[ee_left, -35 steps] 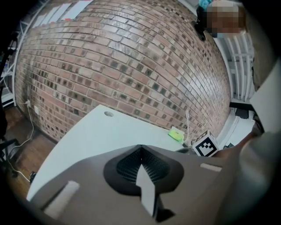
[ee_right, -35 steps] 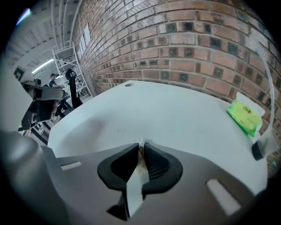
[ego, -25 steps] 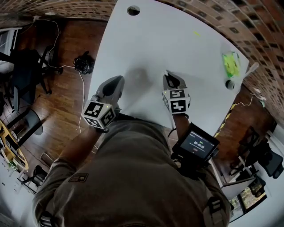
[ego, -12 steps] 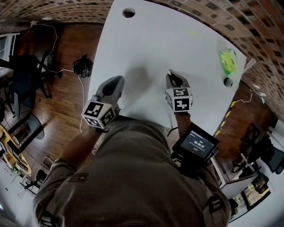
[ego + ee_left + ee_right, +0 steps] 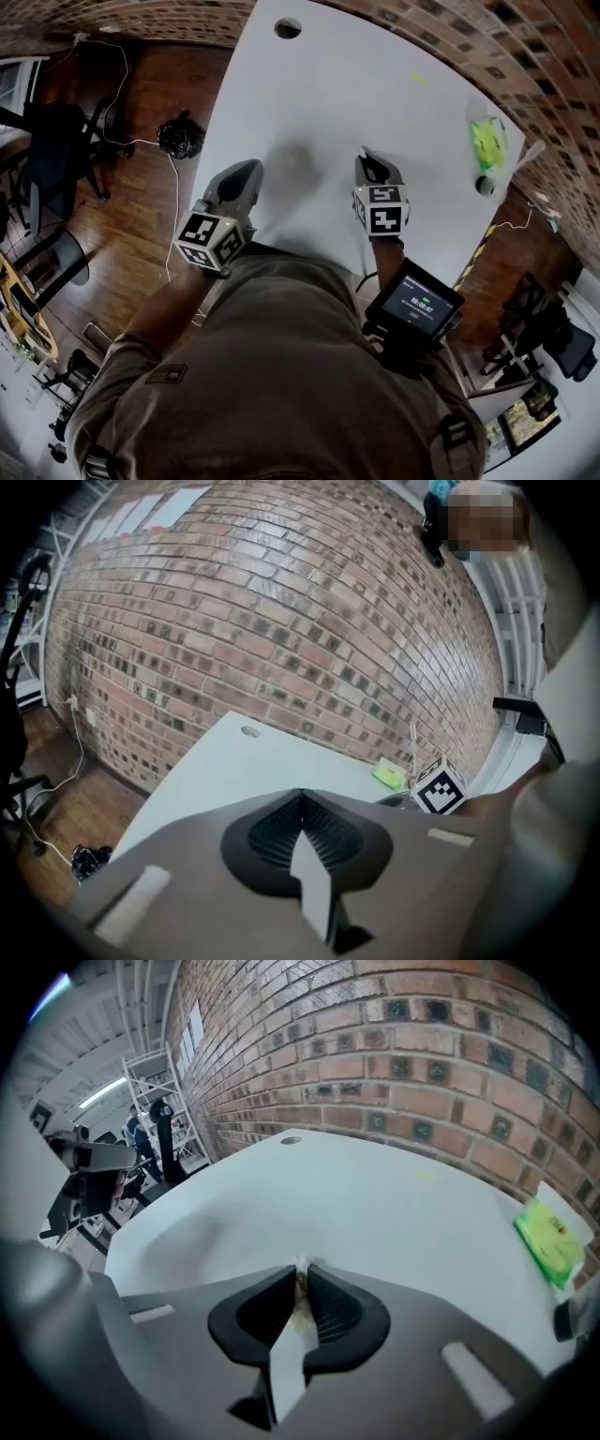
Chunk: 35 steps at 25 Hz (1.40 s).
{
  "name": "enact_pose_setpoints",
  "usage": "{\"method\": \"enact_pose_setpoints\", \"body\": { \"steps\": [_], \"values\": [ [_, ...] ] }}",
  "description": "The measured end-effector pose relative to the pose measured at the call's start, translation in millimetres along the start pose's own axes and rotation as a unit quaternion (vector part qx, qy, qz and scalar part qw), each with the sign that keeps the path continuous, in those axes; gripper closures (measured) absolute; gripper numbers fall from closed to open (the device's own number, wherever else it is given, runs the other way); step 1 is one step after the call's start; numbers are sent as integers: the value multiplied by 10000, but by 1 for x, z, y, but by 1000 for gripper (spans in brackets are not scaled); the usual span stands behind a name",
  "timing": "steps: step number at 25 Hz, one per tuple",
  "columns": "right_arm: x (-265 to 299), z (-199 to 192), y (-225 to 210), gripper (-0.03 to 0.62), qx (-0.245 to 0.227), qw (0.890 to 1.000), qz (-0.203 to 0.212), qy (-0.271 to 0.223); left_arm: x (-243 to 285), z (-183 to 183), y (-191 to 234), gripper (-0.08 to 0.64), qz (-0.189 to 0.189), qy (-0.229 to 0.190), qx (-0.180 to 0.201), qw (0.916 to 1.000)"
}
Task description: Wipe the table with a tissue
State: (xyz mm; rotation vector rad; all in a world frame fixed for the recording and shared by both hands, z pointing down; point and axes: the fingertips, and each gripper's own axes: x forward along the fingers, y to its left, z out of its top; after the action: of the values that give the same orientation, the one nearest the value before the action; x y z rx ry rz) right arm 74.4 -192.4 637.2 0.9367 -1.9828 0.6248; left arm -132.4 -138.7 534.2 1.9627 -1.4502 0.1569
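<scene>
We record the head view as set high above the white surface [image 5: 375, 103], facing steeply down. The left tool [image 5: 246, 171] view rides close behind its jaws, raised, facing the brick wall [image 5: 281, 621]. The right tool [image 5: 366, 159] view sits lower, facing likewise. All three share the surface and the green packet [image 5: 487, 141].

Two tongs — left tongs [image 5: 251, 169], right tongs [image 5: 366, 157]; one table [image 5: 356, 84]; one green packet [image 5: 487, 142]; one tissue [image 5: 301, 1269].
</scene>
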Motion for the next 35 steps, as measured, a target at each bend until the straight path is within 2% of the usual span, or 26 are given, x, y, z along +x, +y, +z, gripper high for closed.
{"method": "enact_pose_setpoints", "body": {
  "steps": [9,12,15,20,23,26,30,35],
  "values": [
    [17,12,89,543,-576,9932,1015,32,-14,-3,11,558,206,-31,-45,9998],
    [17,11,104,543,-587,9915,1162,11,-16,-3,11,558,219,-16,-25,9998],
    [15,9,87,543,-440,9940,999,-38,-15,-4,8,558,180,16,9,9998],
    [4,-1,18,543,-25,9994,332,-77,-3,-5,-4,558,10,74,88,9999],
    [-7,-14,-18,543,278,9996,-66,-60,4,-5,-13,558,-115,95,148,9998],
    [-15,-24,-37,543,449,9986,-269,-57,10,-4,-19,558,-191,105,190,9996],
    [-13,-24,-26,543,379,9990,-219,-71,11,-2,-22,558,-224,102,243,9994],
    [-4,-17,22,543,48,9997,233,-107,5,-2,-19,558,-159,74,232,9996]
  ]
}}
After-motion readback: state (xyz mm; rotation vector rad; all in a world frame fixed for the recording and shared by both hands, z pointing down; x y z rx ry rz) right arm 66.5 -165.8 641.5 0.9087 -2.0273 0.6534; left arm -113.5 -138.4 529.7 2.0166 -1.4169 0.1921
